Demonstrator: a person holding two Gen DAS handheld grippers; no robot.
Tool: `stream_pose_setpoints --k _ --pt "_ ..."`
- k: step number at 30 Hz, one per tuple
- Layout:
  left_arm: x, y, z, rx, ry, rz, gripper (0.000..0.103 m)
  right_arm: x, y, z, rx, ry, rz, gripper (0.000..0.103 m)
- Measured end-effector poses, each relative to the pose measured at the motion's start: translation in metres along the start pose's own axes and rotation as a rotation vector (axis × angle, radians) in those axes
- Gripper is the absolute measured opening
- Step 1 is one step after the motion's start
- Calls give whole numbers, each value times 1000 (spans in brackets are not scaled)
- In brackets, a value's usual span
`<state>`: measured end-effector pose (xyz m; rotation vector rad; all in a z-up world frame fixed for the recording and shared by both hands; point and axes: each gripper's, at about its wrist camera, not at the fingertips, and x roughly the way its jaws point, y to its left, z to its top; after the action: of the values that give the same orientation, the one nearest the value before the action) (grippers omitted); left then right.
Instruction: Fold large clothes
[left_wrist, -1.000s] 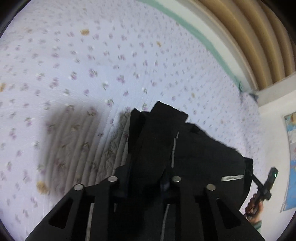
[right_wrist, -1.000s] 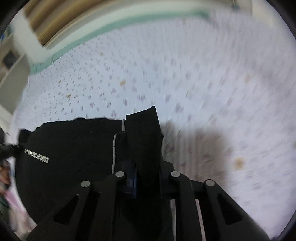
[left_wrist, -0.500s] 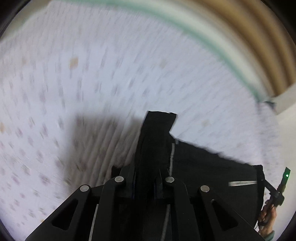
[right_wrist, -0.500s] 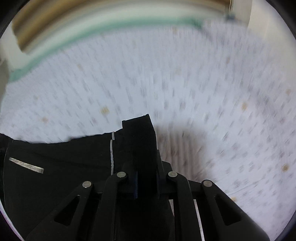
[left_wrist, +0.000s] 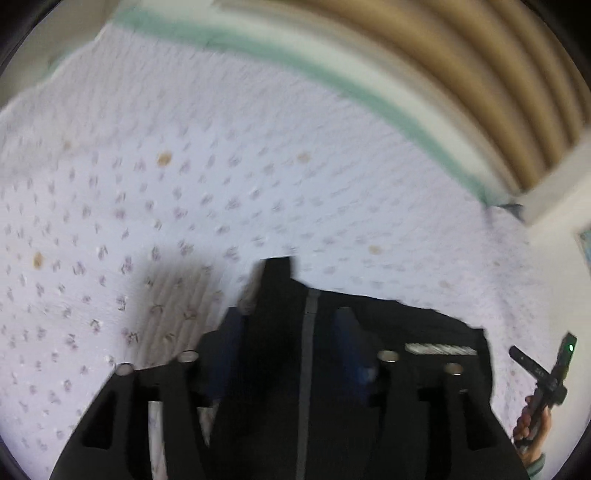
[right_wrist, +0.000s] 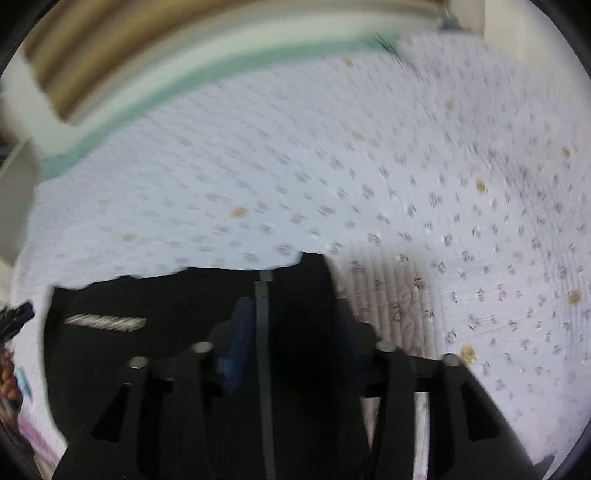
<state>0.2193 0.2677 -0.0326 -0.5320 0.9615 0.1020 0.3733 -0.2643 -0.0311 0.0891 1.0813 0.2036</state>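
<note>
A black garment (left_wrist: 402, 332) with a grey stripe and a white label lies on a floral bedsheet (left_wrist: 221, 184). My left gripper (left_wrist: 291, 332) is open, its blue-padded fingers (left_wrist: 229, 339) spread either side of the garment's left corner. In the right wrist view the same garment (right_wrist: 155, 295) lies flat, and my right gripper (right_wrist: 291, 325) is open around its right corner, with one blue pad (right_wrist: 240, 332) showing. Both views are motion-blurred.
The bed's far edge has a green band (left_wrist: 369, 92) below a tan slatted headboard (left_wrist: 480, 74). The other hand-held gripper (left_wrist: 546, 373) shows at the right edge of the left wrist view. The sheet extends wide beyond the garment.
Both grippers held the garment's corners pinched and carried them forward over the bed. Now both jaws have spread open and the garment lies flat on the sheet.
</note>
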Motion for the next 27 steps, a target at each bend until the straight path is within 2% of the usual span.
stream_pose_setpoints --k 2,4,6,8,11,13,14,17,21,24,27 --pt "-20 -29 -14 87 -16 -37 58 -25 21 -12 -62 -1 19 56" --pt "-21 -62 -38 170 8 -63 60 -36 44 -31 -105 14 25 56" --pt "-8 -89 -58 203 75 -114 60 -29 67 -53 -119 74 84 56" --pt "18 -112 -91 264 183 -155 60 -21 83 -73 -143 114 111 56" --pt "52 -139 -132 347 255 -70 60 -1 111 -103 -238 145 9 56" --pt "74 -142 -149 400 254 9 62 19 121 -120 -287 169 -37 56" --pt "84 -139 -153 401 263 17 62 30 121 -127 -293 185 -45 56" --pt "95 -132 -150 359 283 3 62 49 115 -136 -262 209 -36 56" --pt "69 -139 -136 364 270 -38 60 36 114 -123 -242 237 -17 56" --pt "40 -142 -108 343 192 -112 60 4 114 -97 -229 153 57 56" --pt "40 -137 -70 270 136 -105 60 -2 121 -68 -243 87 26 56"
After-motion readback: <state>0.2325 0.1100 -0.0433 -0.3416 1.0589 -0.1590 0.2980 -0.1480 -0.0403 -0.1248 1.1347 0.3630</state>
